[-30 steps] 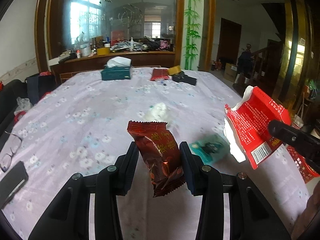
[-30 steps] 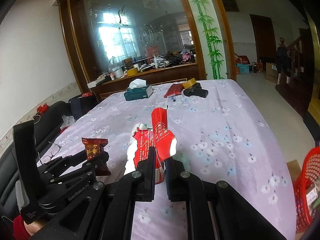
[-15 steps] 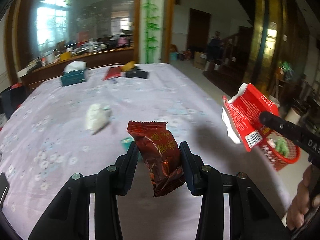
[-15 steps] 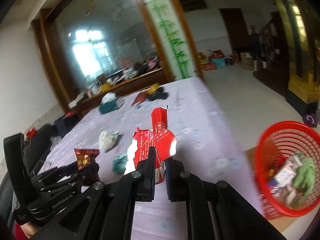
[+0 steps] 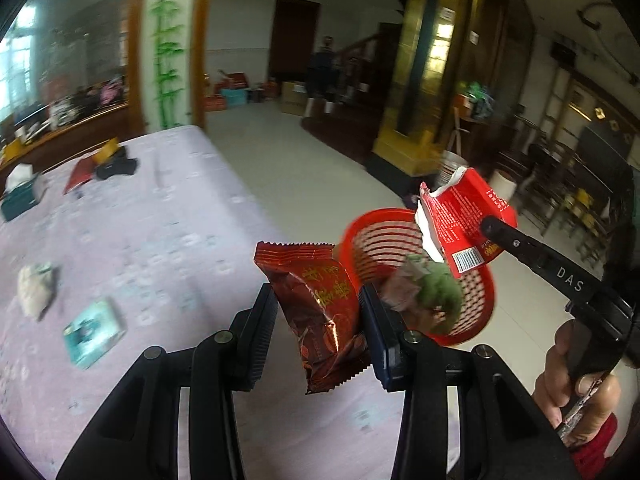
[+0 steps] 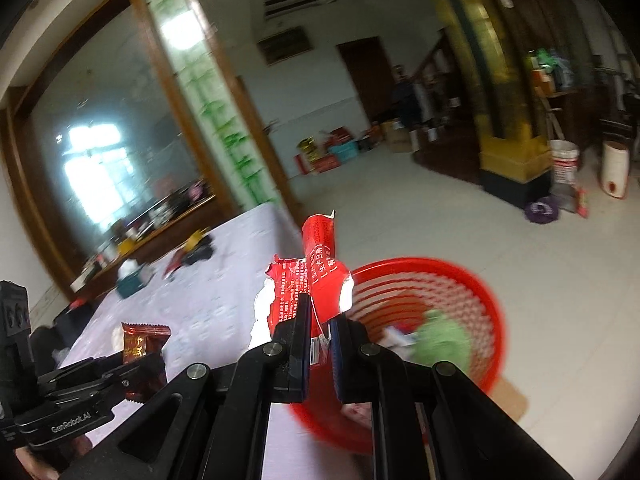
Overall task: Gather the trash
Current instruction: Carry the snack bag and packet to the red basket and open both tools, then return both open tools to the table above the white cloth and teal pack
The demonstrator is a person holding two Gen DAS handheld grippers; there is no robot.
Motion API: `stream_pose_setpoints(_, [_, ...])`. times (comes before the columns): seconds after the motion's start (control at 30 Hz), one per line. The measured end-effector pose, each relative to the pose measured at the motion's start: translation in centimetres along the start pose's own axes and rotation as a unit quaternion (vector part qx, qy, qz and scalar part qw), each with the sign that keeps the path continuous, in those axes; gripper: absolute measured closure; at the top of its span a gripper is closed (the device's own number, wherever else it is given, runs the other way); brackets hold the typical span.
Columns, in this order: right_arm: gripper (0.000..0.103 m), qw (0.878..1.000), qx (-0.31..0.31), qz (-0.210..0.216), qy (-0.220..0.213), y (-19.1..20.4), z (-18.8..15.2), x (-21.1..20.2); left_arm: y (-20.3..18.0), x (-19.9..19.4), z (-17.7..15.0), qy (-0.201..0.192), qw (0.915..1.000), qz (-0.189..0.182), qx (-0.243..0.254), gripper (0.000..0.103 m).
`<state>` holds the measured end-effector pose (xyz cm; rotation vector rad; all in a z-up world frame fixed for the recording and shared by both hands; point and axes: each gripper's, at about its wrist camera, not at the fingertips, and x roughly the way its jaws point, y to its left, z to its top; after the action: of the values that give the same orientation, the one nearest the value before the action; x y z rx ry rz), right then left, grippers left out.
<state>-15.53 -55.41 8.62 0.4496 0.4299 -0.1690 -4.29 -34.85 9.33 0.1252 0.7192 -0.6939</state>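
Trash fills both grippers: the left gripper point(image 5: 318, 312) pinches a dark red snack packet point(image 5: 316, 300) at lower centre, the right gripper point(image 6: 320, 320) clamps a torn red wrapper point(image 6: 316, 280) before the red basket point(image 6: 480, 304).

right gripper point(image 6: 320, 320) fingers clamp red wrapper point(image 6: 320, 276) | red basket point(image 6: 472, 292) just behind, on floor

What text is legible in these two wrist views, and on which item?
"DAS": white letters on the right gripper's black arm.
"GenRobot.AI": on the left gripper's black body.
Torn bright red paper packet: white Chinese print and a barcode, too small to read.
Dark red foil snack wrapper: gold Chinese characters, blurred.
Small teal card on the floral tablecloth: unreadable.
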Motion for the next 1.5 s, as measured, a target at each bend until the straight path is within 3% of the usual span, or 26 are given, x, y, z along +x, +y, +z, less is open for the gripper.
stream_pose_setpoints(0.17, [0.094, 0.999, 0.01, -0.029, -0.021, -2.5, 0.8, -1.3, -3.0, 2.1, 1.4, 0.009, 0.9994, -0.029, 0.015, 0.062])
stream_pose_setpoints(0.5, [0.093, 0.998, 0.032, -0.047, -0.003, -5.8, 1.1, 0.3, -6.4, 7.7, 2.8, 0.032, 0.9973, -0.06, 0.027, 0.062])
stream_pose_setpoints(0.67, [0.093, 0.997, 0.051, -0.048, 0.014, -7.0, 1.0, 2.0, -5.3, 9.2, 2.4, 0.054, 0.9966, -0.061, 0.008, 0.062])
stream_pose_setpoints(0.9, [0.093, 0.998, 0.04, -0.046, 0.028, -6.3, 0.7, 3.5, -1.5, 6.8, 2.5, 0.052, 0.9964, -0.062, -0.025, 0.062])
stream_pose_setpoints(1.0, [0.089, 0.998, 0.027, -0.049, 0.041, -5.7, 0.4, 4.3, 0.3, 5.9, 2.1, 0.059, 0.9947, -0.068, -0.05, 0.059])
stream_pose_setpoints(1.13, [0.063, 0.995, 0.009, -0.079, 0.068, -5.2, -0.1, 5.5, 1.7, 5.1, 0.7, 0.076, 0.9928, -0.073, -0.058, 0.056])
stream_pose_setpoints(1.2, [0.063, 0.995, 0.014, -0.075, 0.066, -5.4, -0.2, 5.4, 1.9, 4.4, 0.1, 0.084, 0.9922, -0.082, -0.043, 0.054])
stream_pose_setpoints(1.3, [0.063, 0.995, 0.013, -0.078, 0.056, -5.4, 0.0, 4.5, 1.5, 3.3, -1.4, 0.096, 0.9894, -0.109, 0.0, 0.041])
stream_pose_setpoints(1.4, [0.062, 0.996, 0.015, -0.076, 0.046, -5.4, 0.4, 3.8, 0.3, 2.5, -2.7, 0.112, 0.9808, -0.147, 0.061, 0.04])
stream_pose_setpoints(1.5, [0.061, 0.996, 0.02, -0.073, 0.041, -5.3, 0.5, 3.5, -1.1, 2.4, -4.1, 0.116, 0.978, -0.134, 0.111, 0.04])
